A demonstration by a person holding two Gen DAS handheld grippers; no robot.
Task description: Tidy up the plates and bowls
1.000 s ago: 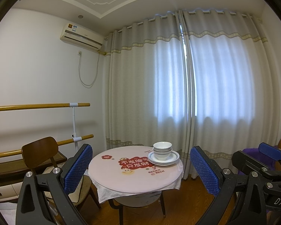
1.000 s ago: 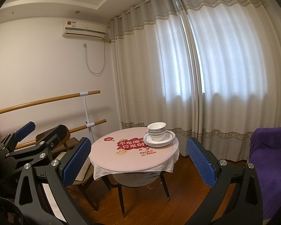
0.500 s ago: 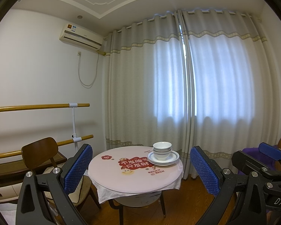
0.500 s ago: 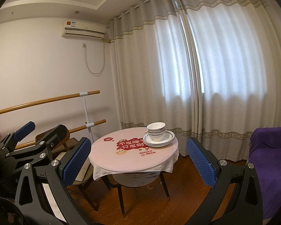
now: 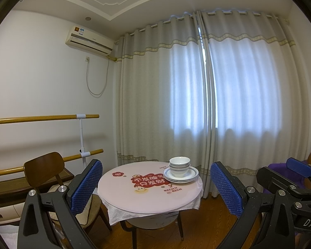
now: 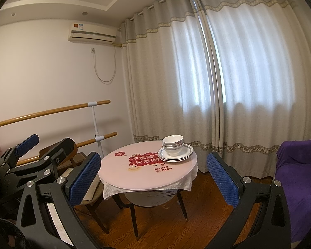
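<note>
Left wrist view: left claw [image 5: 155,188] spread, empty. Right claw [image 6: 153,178] likewise spread. Stacked bowls [image 5: 179,166] sat on stacked plates [image 5: 181,176], far ahead on round bench [image 5: 134,199], between each claw's fingers.

A: How many tables?
B: One round table [image 5: 134,199], with one chair [image 5: 44,167] at its nine o'clock.
A: Crockery?
B: One stack of bowls [image 5: 179,166], about four; beneath it one stack of plates [image 5: 191,176], roughly three, count unclear
</note>
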